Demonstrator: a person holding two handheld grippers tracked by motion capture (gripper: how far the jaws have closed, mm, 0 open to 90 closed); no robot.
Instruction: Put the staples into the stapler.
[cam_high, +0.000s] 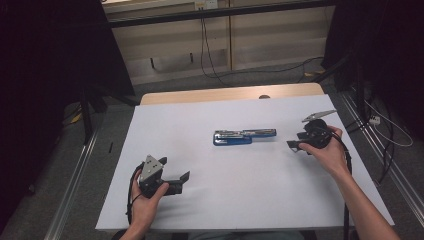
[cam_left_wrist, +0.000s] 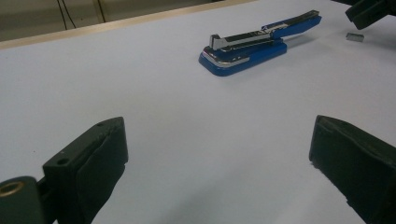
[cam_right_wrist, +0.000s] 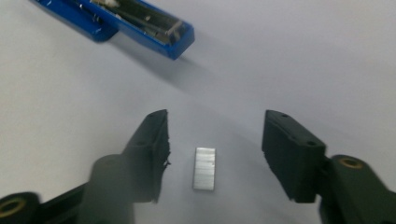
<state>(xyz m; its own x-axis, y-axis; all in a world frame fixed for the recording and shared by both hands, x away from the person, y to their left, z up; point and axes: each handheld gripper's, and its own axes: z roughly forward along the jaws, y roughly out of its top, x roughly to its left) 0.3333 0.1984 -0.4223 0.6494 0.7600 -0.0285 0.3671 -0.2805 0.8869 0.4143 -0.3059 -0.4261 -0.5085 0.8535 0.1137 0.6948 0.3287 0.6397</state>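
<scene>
Nearest the lens of the right gripper view lies a small rectangular silver block of staples (cam_right_wrist: 204, 168), flat on the white table top (cam_high: 240, 185), lengthwise between the two black jaws of the right gripper (cam_right_wrist: 212, 156). The jaws stand half spread, one either side of the block and clear of it; nothing is pinched. Beyond them rests the blue stapler with its silver magazine swung open (cam_right_wrist: 140, 21), apart from the staples. The step in hand appears to be the pick-up of the staple block for loading into the open stapler. The next move calls for the jaws to settle level with the table and close squarely on the long sides of the thin strip, which sits low and may slide or break if gripped unevenly. In the high view the right hand (cam_high: 327, 150) holds its gripper at the table's right side, pointed toward the stapler (cam_high: 244, 136). The left gripper (cam_high: 165, 177) rests at the near left, well apart from the stapler, its jaws spread wide and empty, aimed across the table at the stapler.
</scene>
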